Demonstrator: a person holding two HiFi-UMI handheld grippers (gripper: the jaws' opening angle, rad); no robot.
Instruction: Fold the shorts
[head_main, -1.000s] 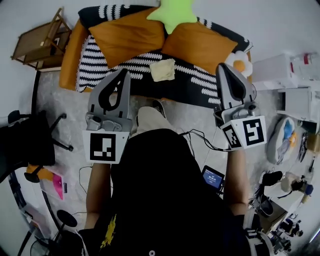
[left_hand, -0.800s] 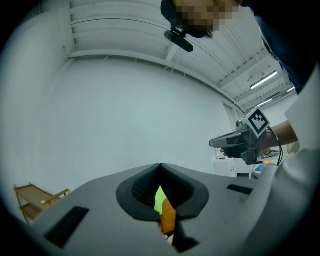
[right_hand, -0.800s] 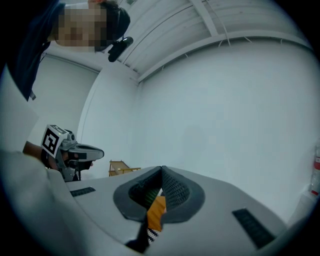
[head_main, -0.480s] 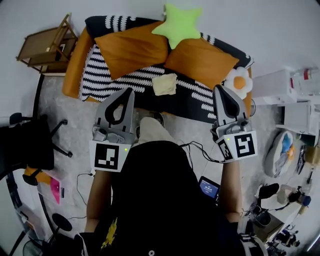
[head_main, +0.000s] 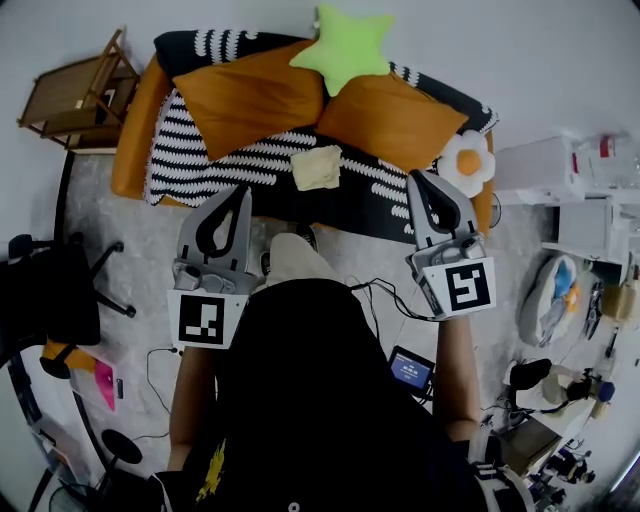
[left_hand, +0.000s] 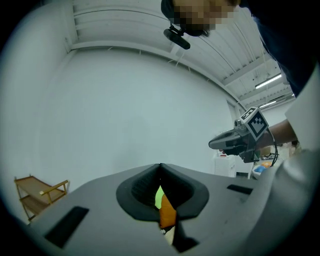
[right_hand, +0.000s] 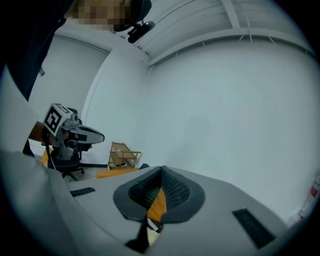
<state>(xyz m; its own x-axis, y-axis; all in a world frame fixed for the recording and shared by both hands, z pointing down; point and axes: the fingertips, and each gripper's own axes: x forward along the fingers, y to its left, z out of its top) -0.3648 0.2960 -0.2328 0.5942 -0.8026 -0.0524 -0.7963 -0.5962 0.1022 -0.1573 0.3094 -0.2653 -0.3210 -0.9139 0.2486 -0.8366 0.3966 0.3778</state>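
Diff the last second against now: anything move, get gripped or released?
The grey left gripper and right gripper sank a little in the head view; the right also drifted inward. Nothing gripped or released: both jaws stay shut and empty. The cream folded cloth lies untouched on the black-and-white striped blanket.

Black short-sleeved T-shirt (head_main: 320, 400), yellow print (head_main: 212, 468); grey left gripper (head_main: 242, 189), right gripper (head_main: 419, 176); black-and-white marker cubes (head_main: 207, 320).
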